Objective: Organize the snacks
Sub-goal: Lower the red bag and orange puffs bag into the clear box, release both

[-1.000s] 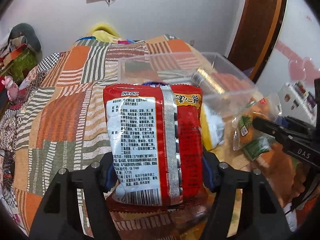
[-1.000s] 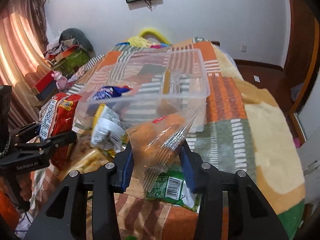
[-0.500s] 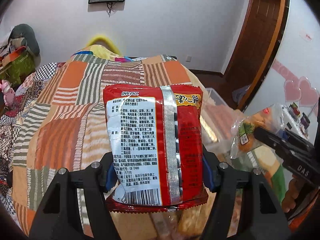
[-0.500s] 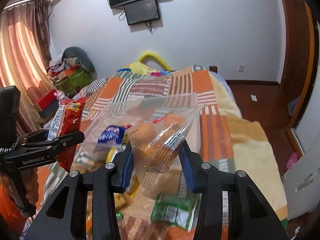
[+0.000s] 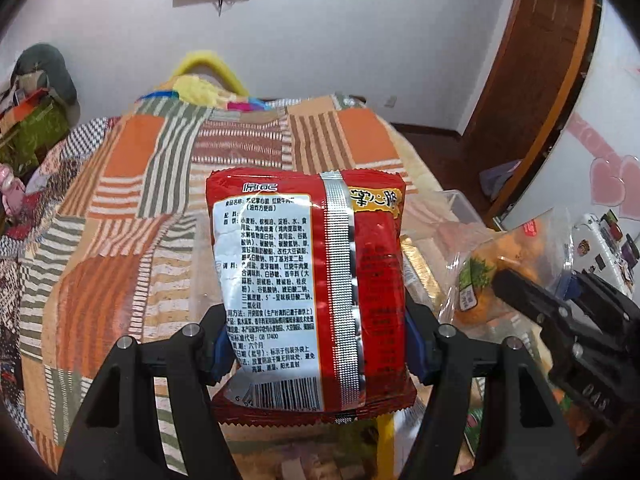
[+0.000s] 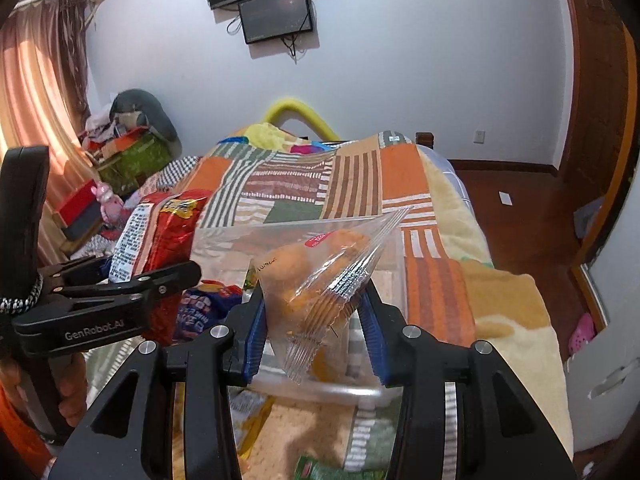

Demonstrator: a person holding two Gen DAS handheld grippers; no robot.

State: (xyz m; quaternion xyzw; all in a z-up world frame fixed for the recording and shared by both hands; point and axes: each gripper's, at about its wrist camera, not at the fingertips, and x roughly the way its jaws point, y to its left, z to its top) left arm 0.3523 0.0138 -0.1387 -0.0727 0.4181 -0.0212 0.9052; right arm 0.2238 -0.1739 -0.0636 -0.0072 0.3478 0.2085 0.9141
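My left gripper (image 5: 316, 350) is shut on a red noodle packet (image 5: 308, 280), held upright above the bed; the packet also shows in the right wrist view (image 6: 160, 232). My right gripper (image 6: 314, 330) is shut on a clear bag of orange buns (image 6: 320, 280), held over the clear plastic bin (image 6: 372, 392). The bun bag (image 5: 492, 276) and right gripper (image 5: 532, 292) show at the right of the left wrist view. A blue snack packet (image 6: 200, 308) lies in the bin. The bin's far corner (image 5: 460, 204) shows behind the noodle packet.
A patchwork orange and striped blanket (image 6: 312, 184) covers the bed. A green packet (image 6: 332, 470) and a yellow packet (image 6: 252, 420) lie on the blanket before the bin. A cluttered side area (image 6: 120, 156) is at the left, wooden floor (image 6: 520, 208) at the right.
Both grippers have risen with their packets and then come forward over the bin. The bun bag now hangs above the bin's near wall.
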